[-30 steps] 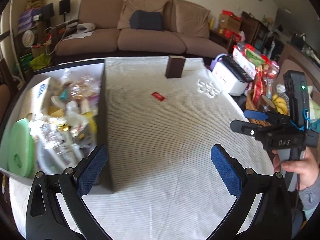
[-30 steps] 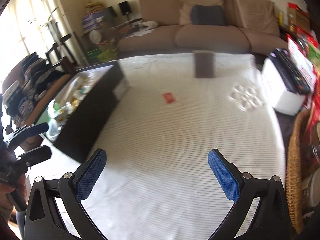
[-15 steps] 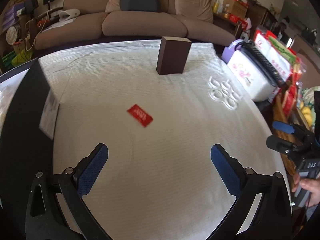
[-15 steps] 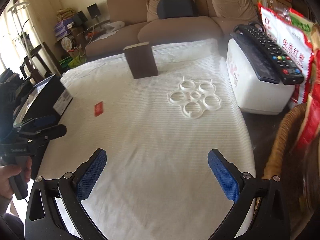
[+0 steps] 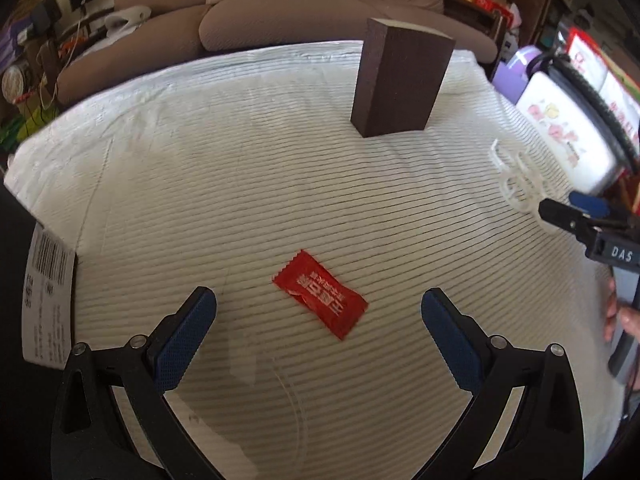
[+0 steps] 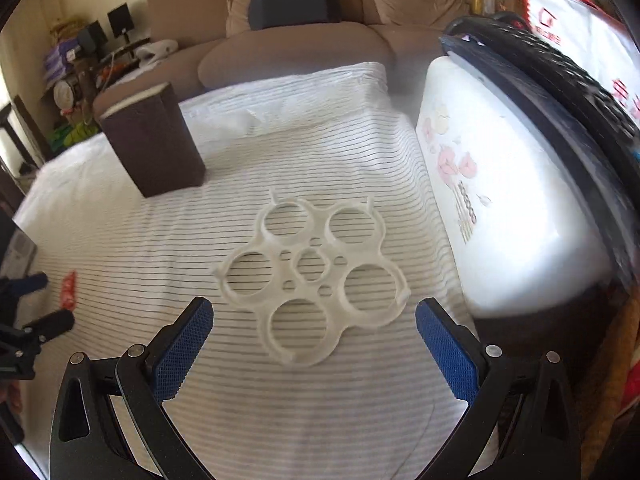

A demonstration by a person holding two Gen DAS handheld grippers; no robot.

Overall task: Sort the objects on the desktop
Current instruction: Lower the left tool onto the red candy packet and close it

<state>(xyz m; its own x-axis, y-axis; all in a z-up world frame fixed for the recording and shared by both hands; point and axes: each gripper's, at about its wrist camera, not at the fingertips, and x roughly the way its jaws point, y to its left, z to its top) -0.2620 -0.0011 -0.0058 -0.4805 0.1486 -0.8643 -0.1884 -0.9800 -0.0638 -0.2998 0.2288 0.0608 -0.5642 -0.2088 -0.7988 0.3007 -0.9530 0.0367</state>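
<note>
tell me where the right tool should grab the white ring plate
Probably the near outer ring of the white ring plate, from above. It lies flat on the striped cloth, so sides offer little; one finger of the open right tool through the hole can pinch the rim.

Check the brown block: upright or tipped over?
Upright. The brown block stands on its small end on the striped cloth, taller than wide, pale top face up; the right wrist view agrees.
</note>
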